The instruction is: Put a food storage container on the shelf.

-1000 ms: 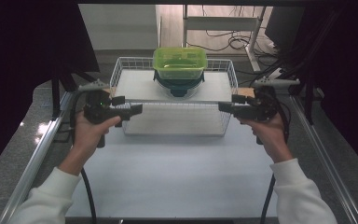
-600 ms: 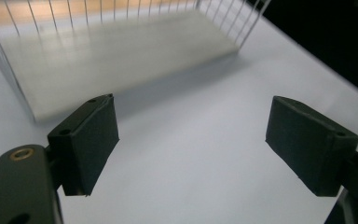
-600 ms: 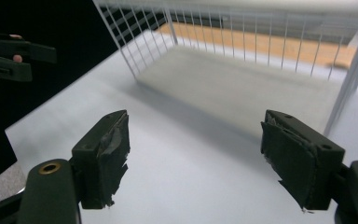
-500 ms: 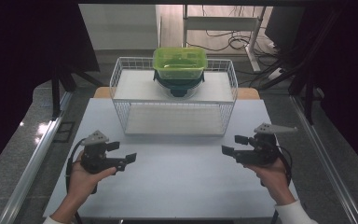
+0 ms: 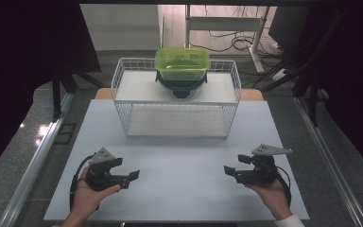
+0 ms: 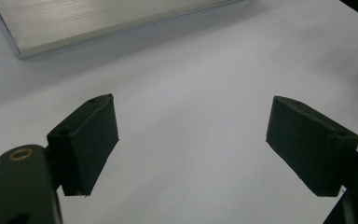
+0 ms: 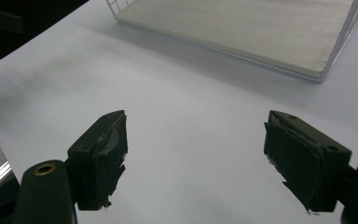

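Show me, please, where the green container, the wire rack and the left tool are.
green container [image 5: 182,63], high view, its lid.
wire rack [image 5: 122,90], high view, left wall.
left tool [image 5: 133,176], high view, between its tips.

Black left gripper and right gripper, each with grey three-cornered top plate and looping black cable. Brass-ringed holes at jaw bases. Right pads frayed, ragged-edged. White sleeve cuff at right wrist.
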### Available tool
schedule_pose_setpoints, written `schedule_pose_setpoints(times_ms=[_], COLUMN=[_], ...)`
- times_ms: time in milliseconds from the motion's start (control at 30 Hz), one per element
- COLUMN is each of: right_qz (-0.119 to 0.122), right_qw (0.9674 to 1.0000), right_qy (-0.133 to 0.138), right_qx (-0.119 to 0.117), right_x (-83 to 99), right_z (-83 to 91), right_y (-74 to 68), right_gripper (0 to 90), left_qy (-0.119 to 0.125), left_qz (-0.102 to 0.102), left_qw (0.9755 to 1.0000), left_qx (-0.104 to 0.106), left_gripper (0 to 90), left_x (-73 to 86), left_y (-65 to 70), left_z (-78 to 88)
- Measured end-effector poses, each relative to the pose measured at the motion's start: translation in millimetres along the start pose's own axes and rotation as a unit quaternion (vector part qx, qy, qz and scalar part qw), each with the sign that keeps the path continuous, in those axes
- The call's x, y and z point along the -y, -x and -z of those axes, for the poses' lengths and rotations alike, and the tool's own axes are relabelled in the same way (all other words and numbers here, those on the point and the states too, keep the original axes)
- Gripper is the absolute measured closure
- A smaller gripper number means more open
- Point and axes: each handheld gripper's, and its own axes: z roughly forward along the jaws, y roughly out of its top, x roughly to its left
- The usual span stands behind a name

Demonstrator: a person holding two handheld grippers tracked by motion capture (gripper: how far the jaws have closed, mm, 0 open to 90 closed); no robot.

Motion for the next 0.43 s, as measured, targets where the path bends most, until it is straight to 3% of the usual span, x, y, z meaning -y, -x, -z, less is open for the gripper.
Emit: schedule_pose_setpoints(times_ms=[433], right_qz=[0.007], right_qw=[0.9999], right_qy=[0.009], right_qx=[0.002], right_x=[0.1], right_z=[1.7], right_y=[2.0], right_gripper=[15.8], left_qy=[0.000], left_qz=[0.008], left_qw=[1.0000], left_qx=[-0.003], left_gripper=[15.8], left_x=[-0.9], left_y=[-1.6], left_z=[-3.2])
